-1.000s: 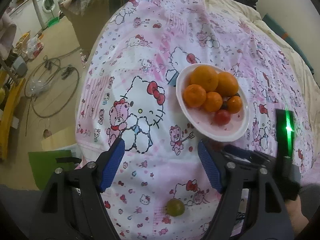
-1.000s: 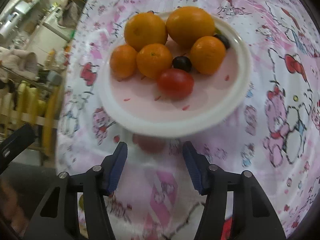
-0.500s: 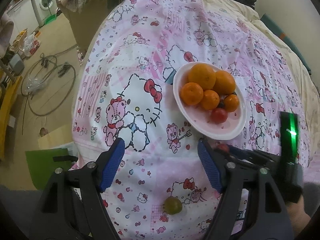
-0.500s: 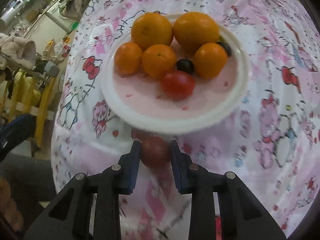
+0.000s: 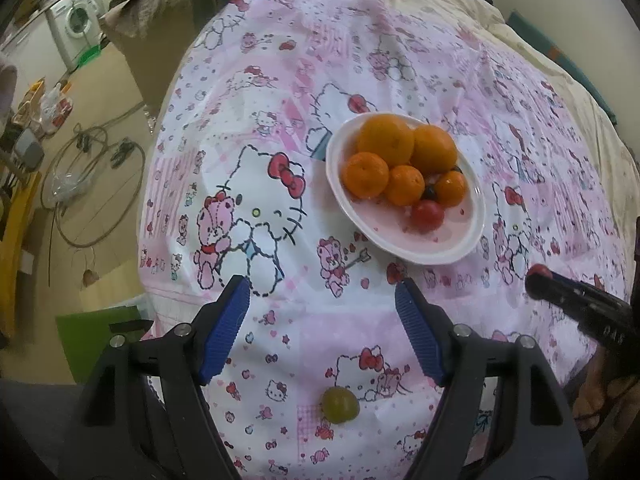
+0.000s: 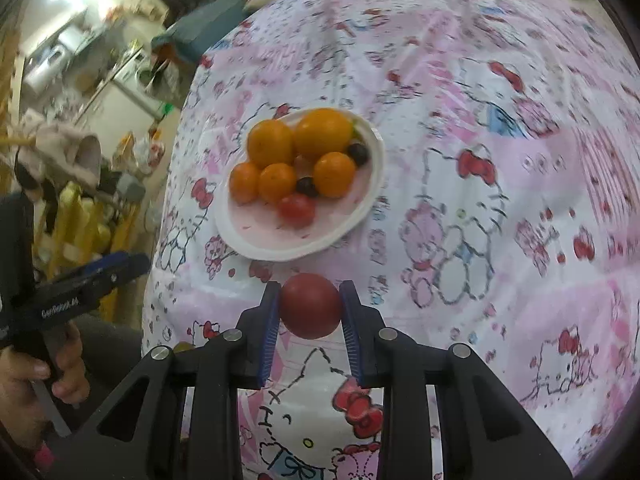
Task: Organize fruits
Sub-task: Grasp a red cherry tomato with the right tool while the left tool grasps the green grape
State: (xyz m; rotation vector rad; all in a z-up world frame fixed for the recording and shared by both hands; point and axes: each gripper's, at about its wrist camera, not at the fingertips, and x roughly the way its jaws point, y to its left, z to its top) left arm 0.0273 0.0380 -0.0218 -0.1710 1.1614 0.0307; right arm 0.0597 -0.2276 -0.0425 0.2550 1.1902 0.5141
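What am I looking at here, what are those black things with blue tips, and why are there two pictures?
No robot: a person holds a pair of hand-operated tongs in each hand, each carrying a camera that looks along its blue fingers. One picture comes from the left tongs, which are open and hold nothing. The other comes from the right tongs, shut on a red tomato. On the cartoon-print cloth sits a white plate of oranges, a second tomato and dark grapes. A green grape lies loose on the cloth near the left tongs.
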